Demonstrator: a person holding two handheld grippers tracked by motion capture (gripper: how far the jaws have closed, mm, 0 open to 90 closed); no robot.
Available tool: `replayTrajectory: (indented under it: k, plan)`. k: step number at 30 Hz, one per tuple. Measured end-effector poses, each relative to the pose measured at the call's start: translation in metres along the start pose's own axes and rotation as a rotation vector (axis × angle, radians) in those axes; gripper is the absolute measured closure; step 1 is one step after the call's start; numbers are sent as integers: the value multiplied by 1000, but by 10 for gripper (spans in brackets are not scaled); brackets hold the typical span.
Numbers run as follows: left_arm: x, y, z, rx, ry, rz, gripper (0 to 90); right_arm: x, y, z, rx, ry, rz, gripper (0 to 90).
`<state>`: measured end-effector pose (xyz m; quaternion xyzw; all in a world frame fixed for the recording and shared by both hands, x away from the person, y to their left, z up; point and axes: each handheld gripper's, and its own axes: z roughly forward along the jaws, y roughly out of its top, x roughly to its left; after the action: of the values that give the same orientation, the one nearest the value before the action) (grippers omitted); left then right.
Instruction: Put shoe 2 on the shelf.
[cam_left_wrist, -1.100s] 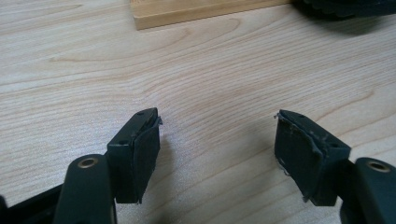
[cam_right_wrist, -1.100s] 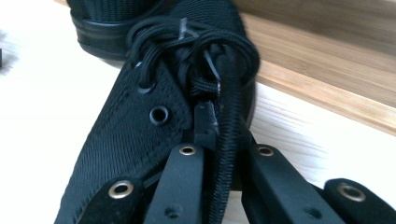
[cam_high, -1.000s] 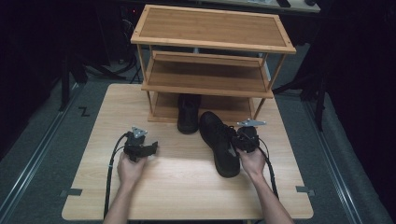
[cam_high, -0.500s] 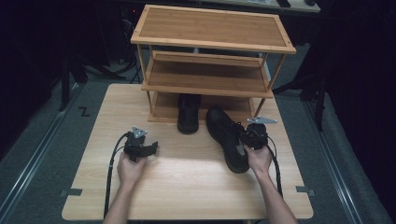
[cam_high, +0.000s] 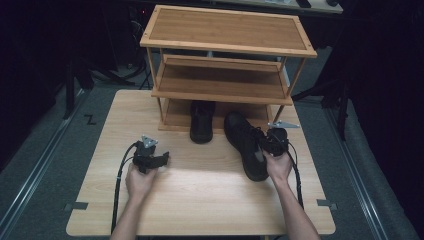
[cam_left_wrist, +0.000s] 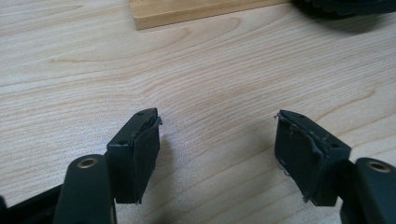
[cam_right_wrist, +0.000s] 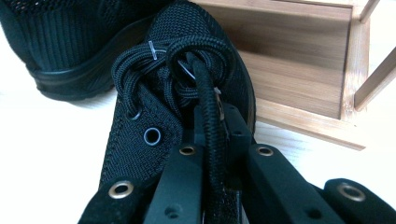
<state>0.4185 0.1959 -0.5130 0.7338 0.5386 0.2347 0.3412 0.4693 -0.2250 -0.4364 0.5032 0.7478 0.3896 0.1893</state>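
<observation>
My right gripper (cam_high: 266, 145) is clamped on the black shoe (cam_high: 246, 145) at its laced upper. In the right gripper view (cam_right_wrist: 212, 126) the jaws are pressed together over a lace and the eyelet edge. My left gripper (cam_high: 159, 161) sits low over the table with its jaws spread wide and nothing between them; the left gripper view (cam_left_wrist: 217, 149) shows bare wood grain in the gap.

Compared with a second ago, the shoe I hold has swung — its toe now points more toward the rack and sits closer to the rack's right leg, while its heel lies toward me. My right hand (cam_high: 278, 167) has shifted right with it. The left gripper and left hand (cam_high: 139, 181) have not moved. The second shoe (cam_high: 202, 121) stays where it was, toe under the rack's bottom shelf.

The table (cam_high: 200, 200) is pale wood, with a bright patch of light across its middle. The wooden shoe rack (cam_high: 225, 50) stands at the far edge, three shelves high, its upper two shelves bare. Around the table the floor is grey and the room is dark — I can make out little beyond stands and cables.

The right gripper view shows the lace knot and a metal eyelet close up, with the second shoe's heel (cam_right_wrist: 51, 51) behind at upper left and the rack's base (cam_right_wrist: 299, 84) to the right. The left gripper view catches the rack's base edge (cam_left_wrist: 196, 11).
</observation>
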Motion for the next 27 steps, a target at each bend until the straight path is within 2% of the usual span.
replayTrajectory:
  k: [10, 15, 21, 27]
  plan:
    - [0, 0, 0, 0, -4, -1, 311, 2, 15, 11, -5, -28, 20, 879]
    - [-1, 0, 0, 1, 1, 4, 309, 6, 27, 24, -7, -40, 34, 879]
    - [-1, 0, 0, 2, 3, 6, 309, 14, 42, 34, -6, -60, 22, 879]
    - [-1, 0, 0, 3, 4, 9, 308, 19, 55, 51, -13, -90, 53, 878]
